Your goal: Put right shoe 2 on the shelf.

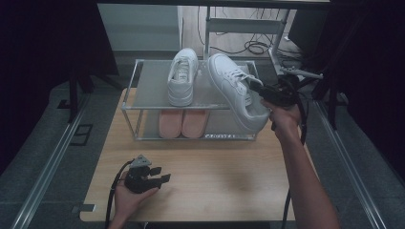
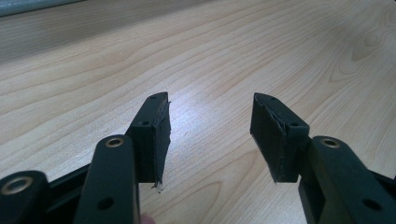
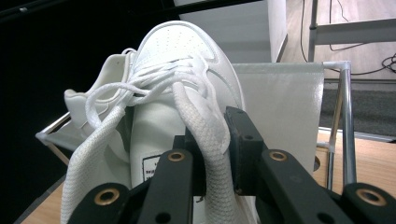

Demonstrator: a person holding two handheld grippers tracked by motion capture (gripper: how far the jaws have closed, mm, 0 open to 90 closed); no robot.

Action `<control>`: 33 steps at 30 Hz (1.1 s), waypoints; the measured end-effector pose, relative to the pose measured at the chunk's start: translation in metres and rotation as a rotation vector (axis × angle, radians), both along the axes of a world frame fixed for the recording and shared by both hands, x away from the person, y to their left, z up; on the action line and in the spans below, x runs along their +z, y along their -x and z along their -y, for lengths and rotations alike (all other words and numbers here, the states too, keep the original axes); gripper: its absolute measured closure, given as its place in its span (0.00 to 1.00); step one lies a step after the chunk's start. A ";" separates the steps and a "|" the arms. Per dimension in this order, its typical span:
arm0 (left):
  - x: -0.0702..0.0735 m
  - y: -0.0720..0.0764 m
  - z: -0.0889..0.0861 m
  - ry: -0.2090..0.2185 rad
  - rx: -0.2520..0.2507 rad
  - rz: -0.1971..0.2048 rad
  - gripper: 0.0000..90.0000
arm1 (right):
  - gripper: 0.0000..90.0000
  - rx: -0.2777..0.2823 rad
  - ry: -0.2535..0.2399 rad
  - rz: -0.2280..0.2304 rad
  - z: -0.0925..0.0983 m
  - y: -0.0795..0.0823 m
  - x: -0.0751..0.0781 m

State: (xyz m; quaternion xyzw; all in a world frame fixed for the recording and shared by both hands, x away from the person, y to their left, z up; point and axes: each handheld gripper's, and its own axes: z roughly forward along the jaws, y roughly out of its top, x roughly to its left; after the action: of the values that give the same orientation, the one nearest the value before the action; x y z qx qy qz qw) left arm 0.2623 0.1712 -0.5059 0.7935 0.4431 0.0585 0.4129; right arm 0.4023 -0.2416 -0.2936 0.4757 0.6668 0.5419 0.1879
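The white sneaker (image 1: 237, 90) hangs tilted over the right end of the rack's top shelf (image 1: 152, 86), held in your right gripper (image 1: 261, 90), closed on its soft tongue (image 3: 205, 135). It looks light but floppy; the firmer collar seems a steadier hold. Your left gripper (image 1: 162, 174) rests wide open, holding nothing.

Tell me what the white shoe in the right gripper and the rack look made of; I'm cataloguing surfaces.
The white shoe: smooth matte leather or synthetic, judging by the perforated toe; its tongue looks like knitted mesh, with woven laces. The rack: shiny metal tubes at the frame, with grey, faintly translucent shelf panels, probably plastic or fabric.
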 end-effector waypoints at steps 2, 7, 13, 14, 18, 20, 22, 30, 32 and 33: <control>0.000 0.000 0.000 -0.001 -0.001 -0.001 0.53 | 0.88 -0.008 0.003 -0.009 -0.004 -0.006 0.002; 0.000 0.000 0.000 0.000 -0.002 0.005 0.54 | 0.88 -0.036 0.011 -0.033 -0.011 -0.019 0.005; 0.000 0.000 -0.001 0.000 -0.002 0.003 0.54 | 0.88 -0.067 0.038 -0.054 -0.022 -0.036 0.007; 0.000 0.000 -0.001 0.001 -0.002 0.003 0.54 | 0.88 -0.073 0.044 -0.059 -0.025 -0.040 0.008; 0.001 0.000 -0.002 0.001 -0.003 0.004 0.54 | 0.88 -0.085 0.055 -0.078 -0.033 -0.051 0.008; 0.001 0.000 -0.002 0.003 -0.001 0.006 0.54 | 0.88 -0.097 0.074 -0.086 -0.037 -0.058 0.009; 0.001 0.000 -0.003 0.004 -0.001 0.006 0.54 | 0.88 -0.107 0.086 -0.093 -0.040 -0.063 0.009; 0.001 -0.001 -0.005 0.006 0.002 0.006 0.54 | 0.88 -0.136 0.071 -0.113 -0.050 -0.079 0.010; 0.001 -0.001 -0.005 0.006 0.002 0.006 0.54 | 0.88 -0.141 0.069 -0.115 -0.053 -0.082 0.011; 0.001 -0.001 -0.005 0.006 0.002 0.006 0.54 | 0.88 -0.143 0.072 -0.118 -0.055 -0.084 0.011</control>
State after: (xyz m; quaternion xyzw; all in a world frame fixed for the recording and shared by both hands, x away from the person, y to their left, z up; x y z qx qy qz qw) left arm 0.2632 0.1761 -0.5051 0.7917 0.4428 0.0601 0.4166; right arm 0.4866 -0.1865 -0.2830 0.5462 0.6601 0.4739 0.2035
